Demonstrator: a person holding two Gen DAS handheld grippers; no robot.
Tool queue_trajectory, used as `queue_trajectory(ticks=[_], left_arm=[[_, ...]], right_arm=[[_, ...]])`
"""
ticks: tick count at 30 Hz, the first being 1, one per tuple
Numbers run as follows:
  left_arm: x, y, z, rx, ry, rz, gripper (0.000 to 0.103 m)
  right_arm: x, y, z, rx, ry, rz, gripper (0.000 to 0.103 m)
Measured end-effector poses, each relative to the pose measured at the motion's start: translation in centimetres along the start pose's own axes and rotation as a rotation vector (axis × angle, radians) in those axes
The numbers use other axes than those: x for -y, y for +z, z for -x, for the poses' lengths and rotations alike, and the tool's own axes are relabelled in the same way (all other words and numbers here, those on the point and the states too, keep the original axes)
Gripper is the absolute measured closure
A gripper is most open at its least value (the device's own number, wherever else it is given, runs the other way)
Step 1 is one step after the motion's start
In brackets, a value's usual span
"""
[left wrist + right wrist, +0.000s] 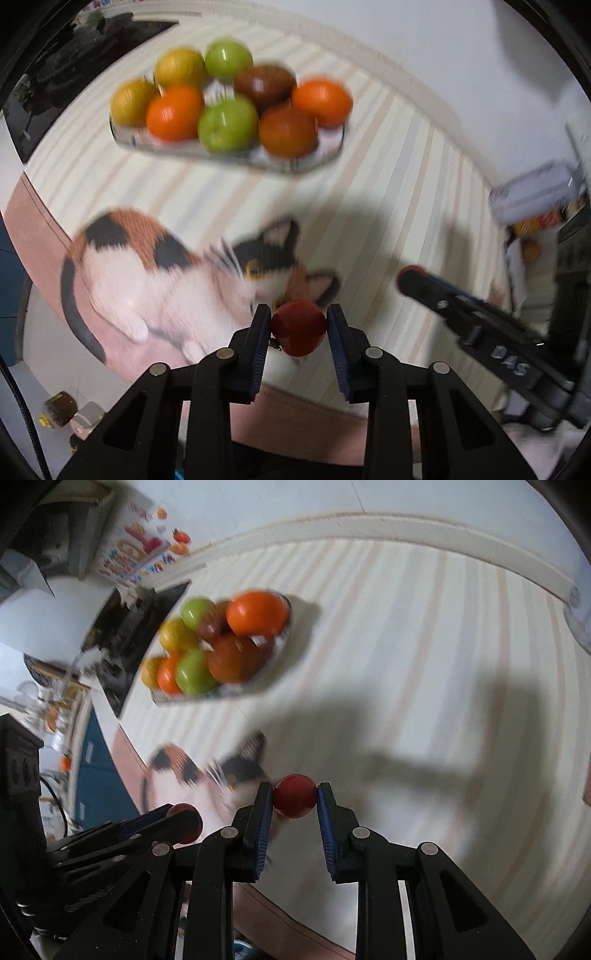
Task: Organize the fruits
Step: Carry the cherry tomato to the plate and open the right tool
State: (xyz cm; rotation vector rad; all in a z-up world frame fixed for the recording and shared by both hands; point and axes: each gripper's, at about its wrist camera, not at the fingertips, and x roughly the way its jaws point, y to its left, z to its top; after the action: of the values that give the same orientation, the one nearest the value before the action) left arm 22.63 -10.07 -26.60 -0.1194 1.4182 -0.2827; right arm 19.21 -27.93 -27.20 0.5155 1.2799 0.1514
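My left gripper is shut on a red fruit and holds it above the cat picture on the tablecloth. My right gripper is shut on a second red fruit. The right gripper also shows in the left wrist view at the right, and the left gripper shows in the right wrist view at the lower left. A clear tray farther back holds several yellow, green, orange and brown fruits; it shows in the right wrist view too.
The striped tablecloth has a calico cat picture near the front edge. A black panel lies left of the tray. Packages stand at the right table edge. A wall runs behind the table.
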Motion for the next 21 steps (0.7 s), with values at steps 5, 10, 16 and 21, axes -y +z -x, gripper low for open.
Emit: queue_trajectory(ticks=[5, 10, 16, 21], left_arm=[[-1.5, 3.6, 2.5, 0.050, -0.037, 0.055, 0.075], [-3.6, 7.8, 3.5, 0.068, -0.052, 0.112, 0.075], [-7.7, 15.5, 3.1, 0.029, -0.044, 0.176, 0.074], [-10.2, 19.9, 0.5, -0.051, -0.032, 0.201, 0.074]], right_arm=[[-2.3, 3.5, -0.4, 0.018, 0.071, -0.014, 0.076], [-5.7, 7.5, -2.6, -0.037, 0.209, -0.033, 0.076], [-9.2, 12.6, -7.9, -0.133, 0.247, -0.046, 0.076], [-10.7, 14.9, -11.6, -0.196, 0.213, -0.053, 0.075]])
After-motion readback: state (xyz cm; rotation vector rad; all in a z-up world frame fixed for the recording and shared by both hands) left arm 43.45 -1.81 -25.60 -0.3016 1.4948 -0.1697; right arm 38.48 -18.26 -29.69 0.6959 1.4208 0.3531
